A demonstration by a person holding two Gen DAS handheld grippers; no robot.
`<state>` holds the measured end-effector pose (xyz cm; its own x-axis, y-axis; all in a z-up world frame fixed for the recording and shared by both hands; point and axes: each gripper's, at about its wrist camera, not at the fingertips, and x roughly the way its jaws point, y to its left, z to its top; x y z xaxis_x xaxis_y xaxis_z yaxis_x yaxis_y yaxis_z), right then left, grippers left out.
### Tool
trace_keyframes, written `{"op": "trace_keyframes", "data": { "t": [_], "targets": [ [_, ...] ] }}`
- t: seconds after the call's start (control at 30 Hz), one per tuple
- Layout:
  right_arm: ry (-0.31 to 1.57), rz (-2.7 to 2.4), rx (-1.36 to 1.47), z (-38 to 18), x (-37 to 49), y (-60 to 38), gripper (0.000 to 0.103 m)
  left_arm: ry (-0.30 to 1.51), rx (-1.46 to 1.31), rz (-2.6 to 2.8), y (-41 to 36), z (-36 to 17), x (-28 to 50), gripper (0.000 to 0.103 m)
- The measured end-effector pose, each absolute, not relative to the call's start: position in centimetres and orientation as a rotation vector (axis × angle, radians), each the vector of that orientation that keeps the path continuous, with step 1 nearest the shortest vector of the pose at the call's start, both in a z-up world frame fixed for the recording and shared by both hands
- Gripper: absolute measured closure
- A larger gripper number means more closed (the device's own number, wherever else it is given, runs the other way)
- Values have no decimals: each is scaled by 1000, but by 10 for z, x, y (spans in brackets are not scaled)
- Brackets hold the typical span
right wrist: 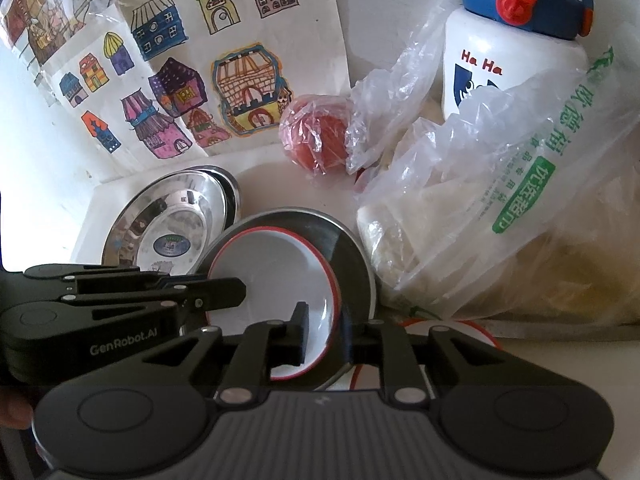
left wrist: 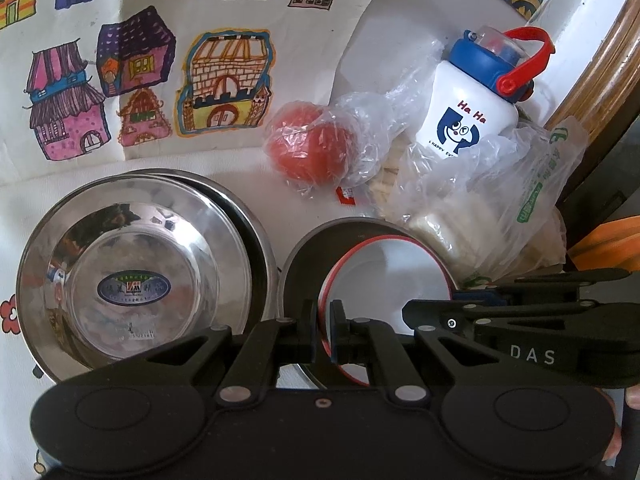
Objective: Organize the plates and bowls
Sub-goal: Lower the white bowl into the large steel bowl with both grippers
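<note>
A white bowl with a red rim (left wrist: 390, 280) sits inside a dark plate (left wrist: 308, 256). My left gripper (left wrist: 324, 332) is shut on the bowl's left rim. My right gripper (right wrist: 326, 332) is shut on the right rim of the same bowl (right wrist: 272, 280), with the dark plate (right wrist: 352, 256) behind it. It enters the left wrist view from the right (left wrist: 432, 312); the left gripper shows in the right wrist view (right wrist: 224, 292). Stacked shiny steel bowls (left wrist: 136, 272) stand to the left, also in the right wrist view (right wrist: 172, 220).
Behind are tomatoes in clear plastic (left wrist: 308, 148), a white bottle with blue cap and red handle (left wrist: 468, 112), and plastic bags of food (right wrist: 500, 220). A sheet of drawn houses (left wrist: 140, 72) leans on the wall. A large white plate (left wrist: 384, 32) stands behind the bottle.
</note>
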<state>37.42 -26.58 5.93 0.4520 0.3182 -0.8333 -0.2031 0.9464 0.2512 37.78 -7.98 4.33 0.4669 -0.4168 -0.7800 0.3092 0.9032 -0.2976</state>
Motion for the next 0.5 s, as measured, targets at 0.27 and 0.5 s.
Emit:
{"op": "trace_keyframes", "data": {
  "t": [0.27, 0.5],
  "targets": [
    [1047, 322, 120, 61, 374, -266, 79, 986, -134, -432, -77, 45, 379, 95],
    [1036, 334, 137, 64, 370, -267, 69, 983, -147, -432, -76, 46, 377, 92]
  ]
}}
